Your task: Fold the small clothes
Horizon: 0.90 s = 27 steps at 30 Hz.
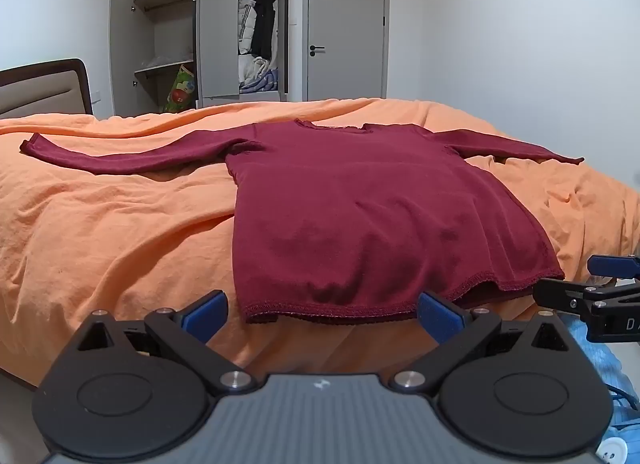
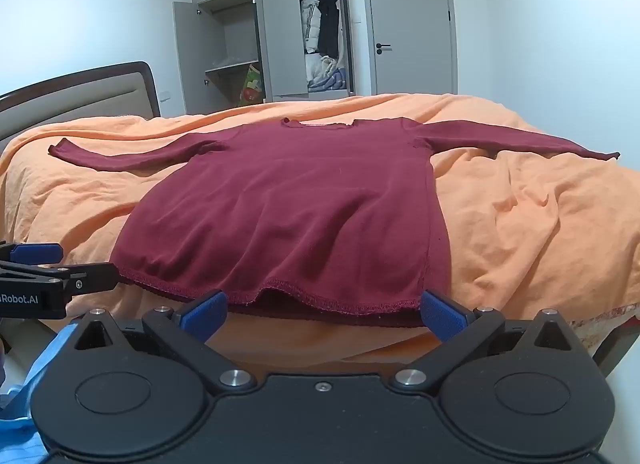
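A dark red long-sleeved shirt (image 1: 360, 207) (image 2: 296, 207) lies flat on the orange bedcover (image 1: 120, 223) (image 2: 540, 215), collar at the far side, both sleeves spread sideways, hem at the near bed edge. My left gripper (image 1: 322, 314) is open just in front of the hem's left half, nothing between its blue pads (image 1: 208, 314). My right gripper (image 2: 322, 314) is open in front of the hem's right half, its pads (image 2: 440, 314) close to the fabric edge, holding nothing. Each gripper shows at the side of the other's view (image 1: 592, 284) (image 2: 44, 268).
A padded headboard (image 1: 44, 89) (image 2: 80, 95) stands at the left. Behind the bed are an open grey wardrobe (image 1: 216, 39) (image 2: 280, 35) holding clothes and a shut grey door (image 1: 346, 31) (image 2: 412, 27). Light blue cloth (image 1: 600, 344) (image 2: 24, 404) shows low beside the grippers.
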Each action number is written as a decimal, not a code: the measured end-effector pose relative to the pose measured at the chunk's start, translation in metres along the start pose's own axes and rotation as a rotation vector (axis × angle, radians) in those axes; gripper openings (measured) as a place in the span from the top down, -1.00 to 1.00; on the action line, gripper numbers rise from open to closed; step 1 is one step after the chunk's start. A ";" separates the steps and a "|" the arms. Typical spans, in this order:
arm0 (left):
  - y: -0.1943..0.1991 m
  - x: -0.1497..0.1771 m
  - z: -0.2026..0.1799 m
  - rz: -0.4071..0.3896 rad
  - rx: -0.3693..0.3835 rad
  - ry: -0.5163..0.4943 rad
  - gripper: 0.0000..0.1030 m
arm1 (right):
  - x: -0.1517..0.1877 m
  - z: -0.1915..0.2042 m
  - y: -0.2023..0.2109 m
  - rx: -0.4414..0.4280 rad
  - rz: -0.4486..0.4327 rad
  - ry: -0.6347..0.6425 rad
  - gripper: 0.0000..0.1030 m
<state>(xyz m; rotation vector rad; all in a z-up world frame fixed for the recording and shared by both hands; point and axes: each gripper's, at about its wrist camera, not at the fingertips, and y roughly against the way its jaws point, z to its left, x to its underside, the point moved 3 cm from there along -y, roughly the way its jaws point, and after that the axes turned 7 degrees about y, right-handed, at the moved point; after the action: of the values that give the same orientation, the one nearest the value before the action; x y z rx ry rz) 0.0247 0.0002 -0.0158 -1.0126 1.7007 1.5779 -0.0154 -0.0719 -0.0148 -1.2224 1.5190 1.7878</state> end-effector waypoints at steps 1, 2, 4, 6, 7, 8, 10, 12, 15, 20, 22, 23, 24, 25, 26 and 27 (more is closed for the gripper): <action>0.000 0.000 0.000 0.001 0.002 0.000 -0.99 | 0.000 0.000 0.000 0.001 0.004 0.000 -0.99; 0.000 -0.003 -0.001 0.002 0.002 -0.002 -0.99 | 0.000 0.001 0.000 0.001 0.004 0.000 -0.99; 0.000 -0.002 -0.001 0.000 0.003 -0.006 -0.99 | 0.000 0.001 0.000 0.001 0.003 0.000 -0.99; 0.002 -0.003 0.000 -0.001 0.005 -0.006 -0.99 | 0.000 0.000 0.000 0.000 0.003 0.000 -0.99; 0.003 -0.001 0.001 -0.003 0.005 -0.007 -0.99 | 0.000 0.001 0.000 0.000 0.003 0.001 -0.99; 0.003 -0.001 0.002 -0.003 0.006 -0.007 -0.99 | 0.000 0.001 0.000 -0.001 0.003 0.001 -0.99; 0.000 0.000 -0.002 -0.001 0.001 -0.015 -0.99 | 0.000 0.001 -0.001 0.000 0.004 0.000 -0.99; 0.000 0.001 -0.002 0.001 0.001 -0.014 -0.99 | 0.000 0.001 -0.001 0.000 0.004 -0.001 -0.99; -0.001 0.001 -0.002 0.002 0.002 -0.013 -0.99 | 0.000 0.001 0.000 0.000 0.003 0.000 -0.99; -0.001 0.001 -0.002 0.003 0.002 -0.015 -0.99 | 0.001 0.000 0.000 0.003 -0.001 -0.004 -0.99; -0.001 0.001 -0.002 0.004 0.001 -0.015 -0.99 | 0.003 0.001 -0.001 0.004 -0.002 -0.005 -0.99; -0.001 0.001 -0.002 0.003 0.001 -0.015 -0.99 | 0.001 0.001 -0.001 0.004 -0.002 -0.005 -0.99; -0.001 0.001 -0.002 0.003 0.001 -0.014 -0.99 | 0.000 0.000 0.000 0.004 -0.003 -0.005 -0.99; -0.001 0.001 -0.002 0.003 0.001 -0.014 -0.99 | 0.001 -0.001 -0.001 0.004 -0.003 -0.005 -0.99; -0.001 0.001 -0.002 0.003 0.000 -0.015 -0.99 | 0.000 0.000 0.000 0.004 -0.002 -0.005 -0.99; -0.001 0.001 -0.002 0.002 0.000 -0.015 -0.99 | 0.000 0.000 0.000 0.004 -0.002 -0.005 -0.99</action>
<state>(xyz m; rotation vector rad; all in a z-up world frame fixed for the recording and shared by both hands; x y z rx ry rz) 0.0253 -0.0018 -0.0168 -0.9963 1.6924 1.5827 -0.0154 -0.0721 -0.0149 -1.2160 1.5176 1.7840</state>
